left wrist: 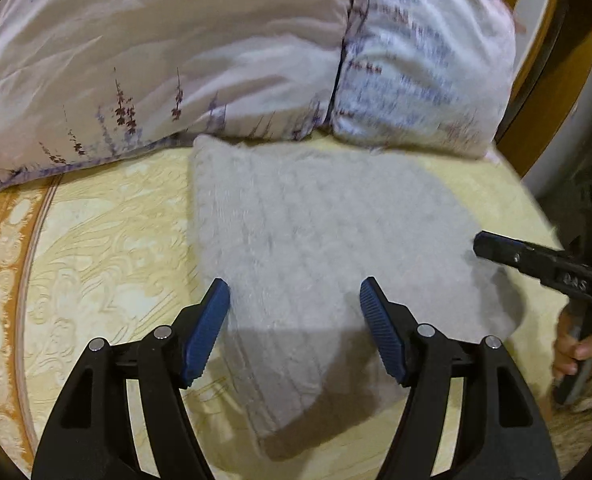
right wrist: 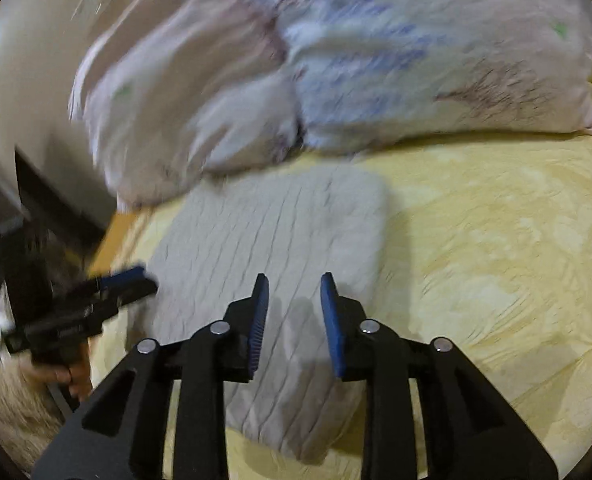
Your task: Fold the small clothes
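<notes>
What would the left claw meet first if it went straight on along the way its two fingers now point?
Most likely the grey knitted garment lying flat on the yellow bedspread. The left claw stands open just above it, nothing between. Depth is hard to judge.

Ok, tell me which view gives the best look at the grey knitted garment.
The left wrist view. There the grey knitted garment is fairly sharp, lying flat on the yellow bedspread below the pillows. The right wrist view shows the same garment, but motion blur smears its edges and ribbing.
</notes>
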